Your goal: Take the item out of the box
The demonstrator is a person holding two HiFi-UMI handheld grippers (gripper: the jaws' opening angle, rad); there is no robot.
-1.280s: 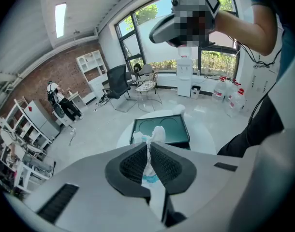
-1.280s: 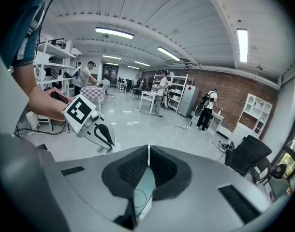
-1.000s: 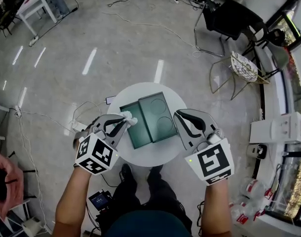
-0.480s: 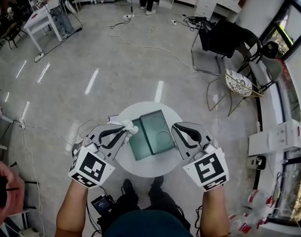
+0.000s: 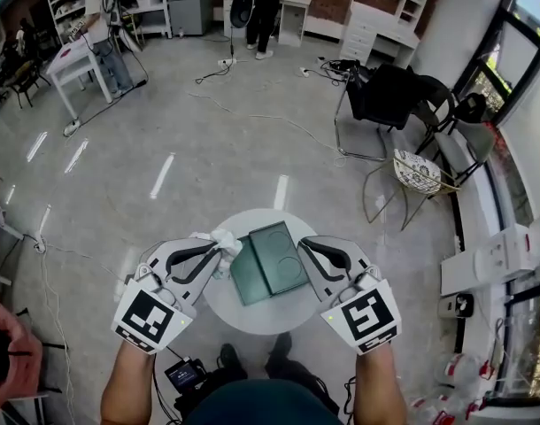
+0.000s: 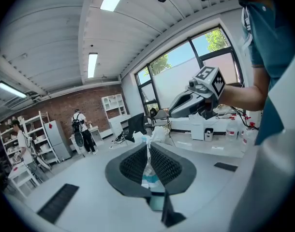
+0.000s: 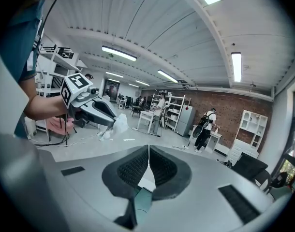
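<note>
A dark green box [image 5: 268, 261] lies open in two halves on a small round white table [image 5: 252, 312]. My left gripper [image 5: 219, 248] is shut on a crumpled white plastic packet [image 5: 222, 240], held up just left of the box. In the left gripper view the packet [image 6: 148, 166] is pinched between the ribbed pads [image 6: 164, 164] and sticks out past the tips. My right gripper [image 5: 304, 243] hovers at the box's right side. Its jaws [image 7: 148, 151] are shut with nothing between them. From the right gripper view I see the left gripper [image 7: 96, 111] and the packet [image 7: 119, 124].
Cables run over the shiny grey floor [image 5: 208, 140]. A black chair [image 5: 389, 96] and a wire chair [image 5: 416, 175] stand at the right. White boxes [image 5: 496, 259] sit on a ledge. People stand by a white table [image 5: 71, 60] and shelves far back.
Both grippers have risen higher above the table. The left gripper has carried the white packet from the box's left edge out to its left side.
</note>
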